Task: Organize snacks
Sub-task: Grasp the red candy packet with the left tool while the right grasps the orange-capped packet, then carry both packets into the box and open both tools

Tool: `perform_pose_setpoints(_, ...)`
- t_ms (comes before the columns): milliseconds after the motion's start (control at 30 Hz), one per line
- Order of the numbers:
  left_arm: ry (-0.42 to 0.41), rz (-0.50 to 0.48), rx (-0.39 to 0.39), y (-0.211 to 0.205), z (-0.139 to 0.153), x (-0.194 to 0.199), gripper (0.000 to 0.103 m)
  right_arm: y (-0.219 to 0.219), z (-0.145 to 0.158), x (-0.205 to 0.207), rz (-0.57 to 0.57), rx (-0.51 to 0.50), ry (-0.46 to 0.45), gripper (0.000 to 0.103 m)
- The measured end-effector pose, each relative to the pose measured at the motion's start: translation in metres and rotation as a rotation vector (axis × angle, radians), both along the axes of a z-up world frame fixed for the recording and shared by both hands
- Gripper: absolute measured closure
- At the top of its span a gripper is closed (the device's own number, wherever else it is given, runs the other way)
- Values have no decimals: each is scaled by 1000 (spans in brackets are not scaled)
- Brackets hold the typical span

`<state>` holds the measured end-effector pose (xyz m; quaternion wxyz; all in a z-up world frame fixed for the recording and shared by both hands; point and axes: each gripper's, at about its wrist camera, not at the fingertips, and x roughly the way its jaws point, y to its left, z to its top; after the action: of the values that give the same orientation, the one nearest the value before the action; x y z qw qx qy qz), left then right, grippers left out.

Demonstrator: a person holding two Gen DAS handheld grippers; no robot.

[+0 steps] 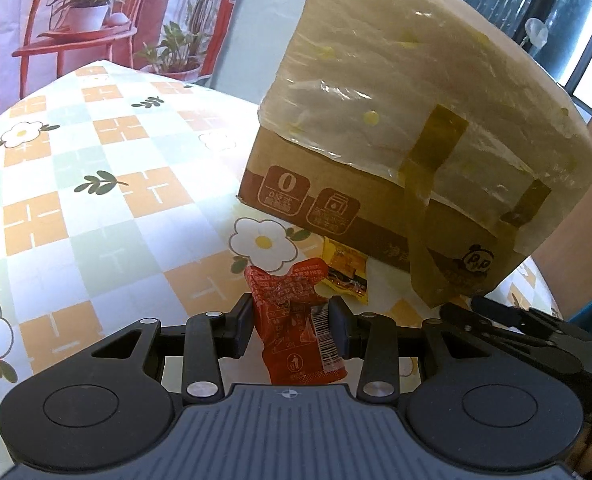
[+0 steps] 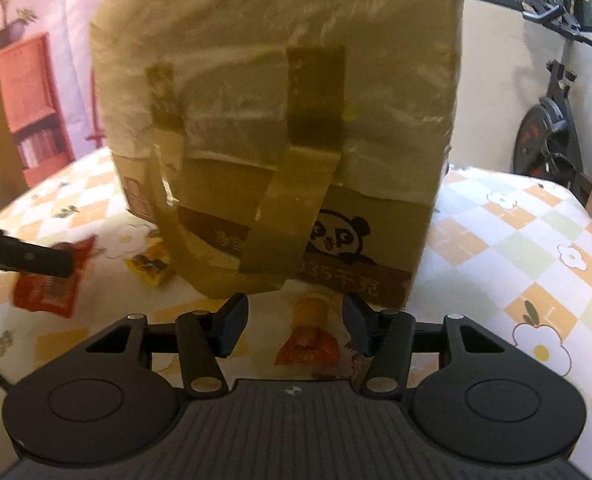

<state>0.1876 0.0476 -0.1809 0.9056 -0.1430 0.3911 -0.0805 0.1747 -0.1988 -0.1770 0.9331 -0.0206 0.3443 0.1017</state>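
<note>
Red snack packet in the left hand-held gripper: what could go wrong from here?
1. The left hand-held gripper pinches the red snack packet across its crumpled middle; it may twist or slip during the move.
2. The taped cardboard box looms close ahead; the packet could catch its side.
3. The right hand-held gripper straddles an orange snack packet lying flat; its fingers may slide over it.

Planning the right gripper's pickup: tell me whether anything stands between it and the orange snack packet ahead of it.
Nothing visible does. The orange snack packet lies on the tablecloth between the right gripper's open jaws, untouched. The taped cardboard box stands just behind it.
</note>
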Motion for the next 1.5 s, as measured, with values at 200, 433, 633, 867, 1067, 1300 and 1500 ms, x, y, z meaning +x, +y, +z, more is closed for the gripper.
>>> perform_pose_setpoints(200,12,13,-23,7,-5,0,61,1,-11,3,-55,-39,25,52)
perform_pose_setpoints(433,7,-8,-27,5,-6,1,61,4,-13,-2,-38,-55,3,64)
perform_pose_setpoints(633,-8,-8,-28,5,-3,-1,61,6,-6,-12,9,-20,0,67)
perform_pose_setpoints(867,-23,-35,-22,-1,-1,-3,61,-1,1,-46,18,35,27,67)
perform_pose_setpoints(1067,-123,-70,1,-6,23,-9,61,-3,21,-61,31,79,-28,67)
perform_pose_setpoints(1300,-373,-149,-39,-8,96,-10,61,-4,87,-62,54,129,-224,67)
perform_pose_setpoints(1500,-515,-203,-69,-28,157,18,61,-12,152,-45,67,158,-406,67)
